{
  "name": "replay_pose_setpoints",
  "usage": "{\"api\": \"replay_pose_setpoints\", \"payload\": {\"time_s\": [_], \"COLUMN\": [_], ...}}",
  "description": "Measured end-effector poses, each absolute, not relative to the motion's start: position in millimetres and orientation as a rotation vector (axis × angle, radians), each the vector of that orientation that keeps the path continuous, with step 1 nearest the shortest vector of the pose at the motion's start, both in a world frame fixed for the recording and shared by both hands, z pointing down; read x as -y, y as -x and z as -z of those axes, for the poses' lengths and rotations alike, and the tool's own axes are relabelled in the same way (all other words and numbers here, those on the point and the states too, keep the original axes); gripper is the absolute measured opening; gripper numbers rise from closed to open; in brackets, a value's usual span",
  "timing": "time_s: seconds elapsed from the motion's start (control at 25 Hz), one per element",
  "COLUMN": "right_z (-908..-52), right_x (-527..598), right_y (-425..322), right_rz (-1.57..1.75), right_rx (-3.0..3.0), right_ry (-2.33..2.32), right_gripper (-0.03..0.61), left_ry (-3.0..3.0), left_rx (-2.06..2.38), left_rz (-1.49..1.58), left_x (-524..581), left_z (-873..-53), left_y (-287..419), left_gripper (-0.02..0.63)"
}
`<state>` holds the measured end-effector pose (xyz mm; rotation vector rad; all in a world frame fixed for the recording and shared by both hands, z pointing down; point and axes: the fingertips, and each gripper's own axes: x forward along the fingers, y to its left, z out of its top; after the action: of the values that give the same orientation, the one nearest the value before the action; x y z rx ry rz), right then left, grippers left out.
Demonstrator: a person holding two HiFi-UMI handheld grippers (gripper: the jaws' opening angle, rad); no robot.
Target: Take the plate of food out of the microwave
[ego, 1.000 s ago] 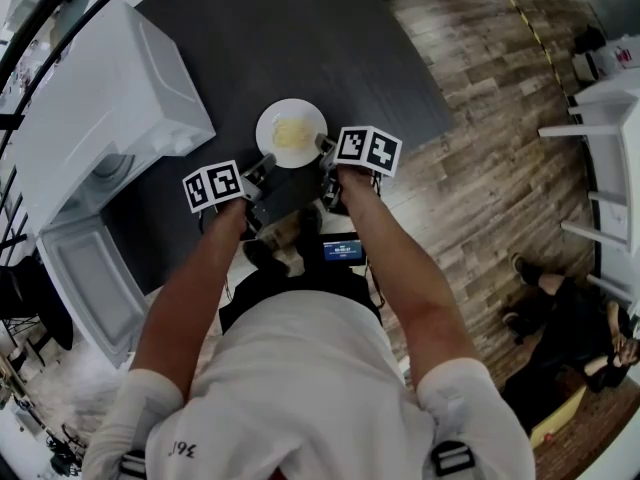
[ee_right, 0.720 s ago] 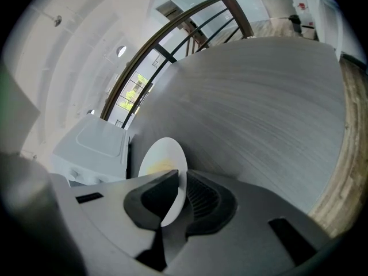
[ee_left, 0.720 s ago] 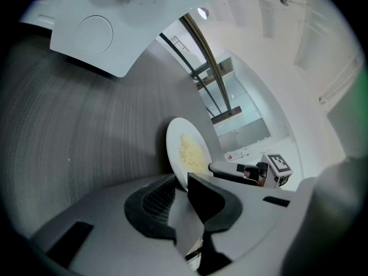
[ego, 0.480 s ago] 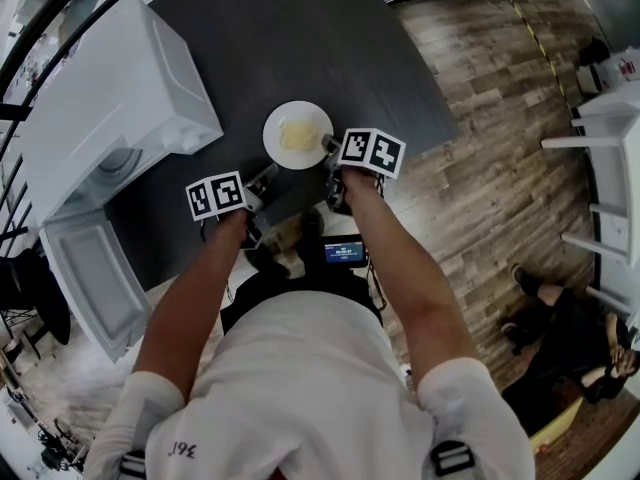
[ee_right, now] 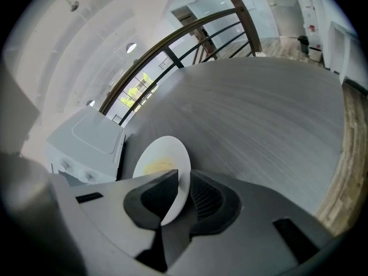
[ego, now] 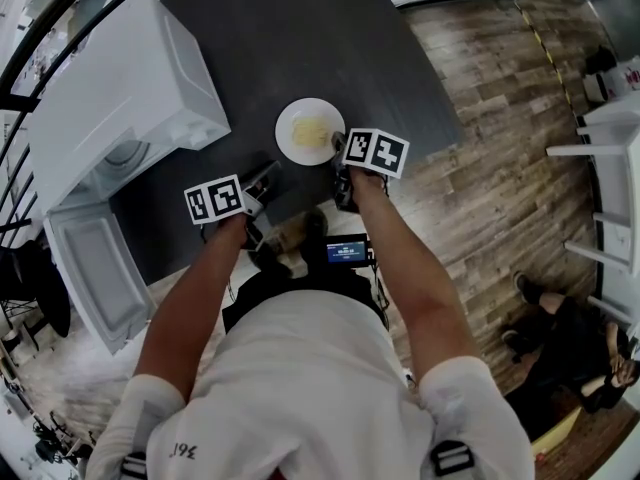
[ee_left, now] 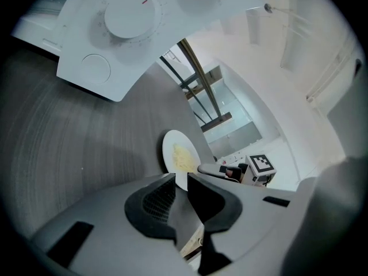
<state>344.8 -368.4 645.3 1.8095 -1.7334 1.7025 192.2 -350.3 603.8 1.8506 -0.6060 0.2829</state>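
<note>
Our right gripper clamps the near rim of the plate, and its jaws cover that edge and part of the pale food. Our left gripper holds nothing, jaws slightly parted, with the plate just ahead of its tips. We cannot tell whether the plate touches the dark table.

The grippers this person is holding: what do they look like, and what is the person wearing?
The left gripper and right gripper each have a grey moulded body, two black jaws with ribbed pads and a white cube bearing black square markers. The person wears a white short-sleeved T-shirt.
</note>
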Motion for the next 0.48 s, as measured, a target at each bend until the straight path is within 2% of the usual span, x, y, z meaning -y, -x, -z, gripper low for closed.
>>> {"api": "replay_pose_setpoints", "payload": {"time_s": [0.16,0.32,0.48], "right_z": [-642.8,-635.4,-629.1], "right_x": [370.2,378.3,381.4], "right_y": [-347.9,-346.4,-351.1], "right_rz": [-1.566,-1.408,-1.319], "right_rx": [1.712,1.75,1.747], "right_ry": [-1.819,-1.801,-1.819], "right_gripper": [0.058,0.155,0.166], "left_ry": [-1.875,-1.895,-1.928], "left_rx": [0.59,0.574,0.561], "left_rz": [-0.256,-0.223,-0.192], "left_x": [349.3,349.6,350.3], "left_z": [-591.8,-582.0,-572.0], "left_y": [-197.3,-202.0,-204.6], "left_gripper": [0.046,0.046,0.046]}}
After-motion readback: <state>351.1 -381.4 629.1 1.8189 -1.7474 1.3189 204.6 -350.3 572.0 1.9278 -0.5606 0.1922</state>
